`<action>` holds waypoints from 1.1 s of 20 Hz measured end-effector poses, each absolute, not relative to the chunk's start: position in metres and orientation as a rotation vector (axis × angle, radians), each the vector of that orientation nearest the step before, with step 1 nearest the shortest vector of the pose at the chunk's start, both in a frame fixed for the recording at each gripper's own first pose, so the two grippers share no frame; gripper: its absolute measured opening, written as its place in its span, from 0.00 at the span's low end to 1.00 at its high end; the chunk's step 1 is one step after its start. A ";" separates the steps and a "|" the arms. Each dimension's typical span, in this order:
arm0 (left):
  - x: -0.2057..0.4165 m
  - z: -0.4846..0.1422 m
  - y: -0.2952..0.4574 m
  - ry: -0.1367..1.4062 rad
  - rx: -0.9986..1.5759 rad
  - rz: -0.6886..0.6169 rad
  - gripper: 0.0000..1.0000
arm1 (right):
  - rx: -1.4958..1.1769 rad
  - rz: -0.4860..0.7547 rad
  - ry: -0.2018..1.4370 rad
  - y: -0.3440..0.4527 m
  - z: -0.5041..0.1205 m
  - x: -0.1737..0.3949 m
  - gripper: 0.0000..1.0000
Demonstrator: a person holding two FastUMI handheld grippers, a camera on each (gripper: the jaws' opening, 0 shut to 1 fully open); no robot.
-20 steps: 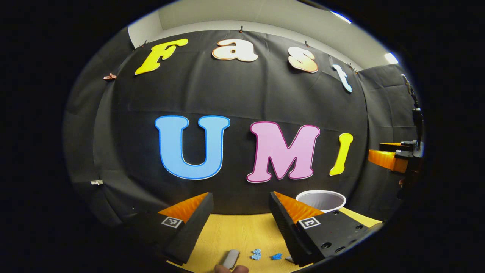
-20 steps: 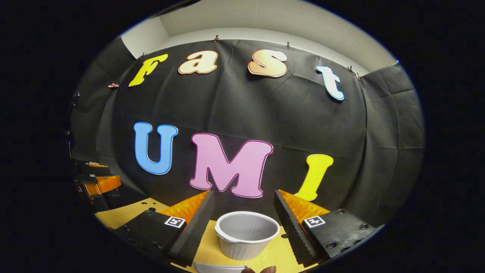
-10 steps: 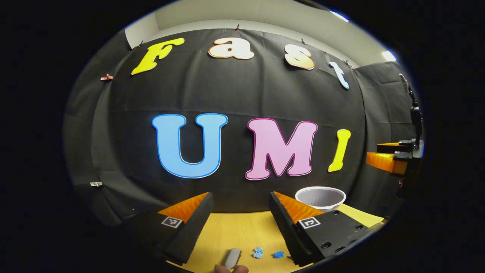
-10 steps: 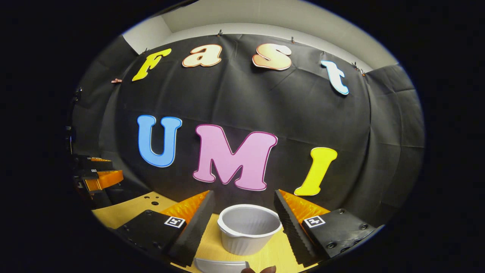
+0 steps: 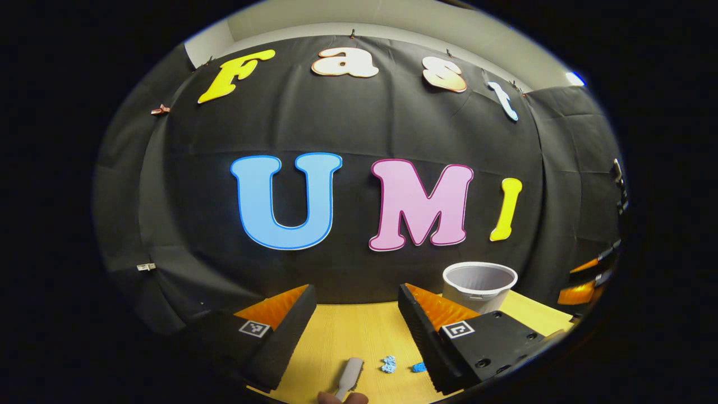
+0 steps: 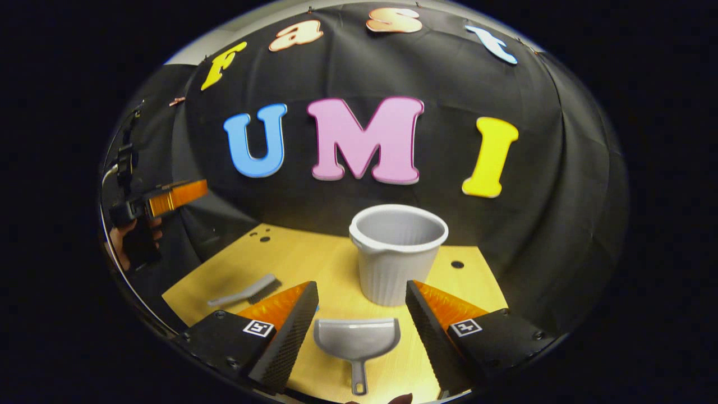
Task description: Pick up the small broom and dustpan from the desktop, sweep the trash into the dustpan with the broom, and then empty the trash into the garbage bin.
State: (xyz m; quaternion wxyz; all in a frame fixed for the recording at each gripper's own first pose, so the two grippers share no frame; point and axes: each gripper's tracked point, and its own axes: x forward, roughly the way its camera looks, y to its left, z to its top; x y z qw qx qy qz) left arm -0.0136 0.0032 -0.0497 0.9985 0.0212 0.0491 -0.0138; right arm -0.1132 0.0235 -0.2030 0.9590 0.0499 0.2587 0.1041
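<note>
Now your right gripper (image 6: pixel 359 314) hangs with jaws released over the dustpan (image 6: pixel 357 338), lined up to grasp; your left gripper's (image 5: pixel 354 314) jaws gape above the broom (image 5: pixel 349 377).

Right tongs (image 6: pixel 359 306) tipped downward, dustpan (image 6: pixel 357 339) now whole between them (bin (image 6: pixel 397 252) beyond), broom (image 6: pixel 245 291) newly visible

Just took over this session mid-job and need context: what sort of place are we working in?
Likely a staged recording booth rather than a home: black cloth wall, a yellow wooden desktop, and props laid out on it: dustpan, small broom, white garbage bin.
</note>
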 end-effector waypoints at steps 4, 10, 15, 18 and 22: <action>-0.016 -0.064 0.000 0.126 0.045 -0.039 0.95 | 0.036 0.236 0.692 0.027 -0.275 -0.146 0.98; -0.021 -0.073 0.009 0.137 0.059 -0.015 0.95 | 0.023 0.245 0.947 0.037 -0.367 -0.179 0.98; -0.027 -0.087 0.020 0.168 0.052 0.012 0.95 | 0.006 0.254 1.097 0.042 -0.423 -0.193 0.98; -0.030 -0.094 0.029 0.183 0.054 0.032 0.95 | 0.012 0.254 1.166 0.047 -0.445 -0.194 0.98; -0.034 -0.105 0.038 0.208 0.046 0.058 0.95 | -0.002 0.277 1.239 0.058 -0.474 -0.189 0.98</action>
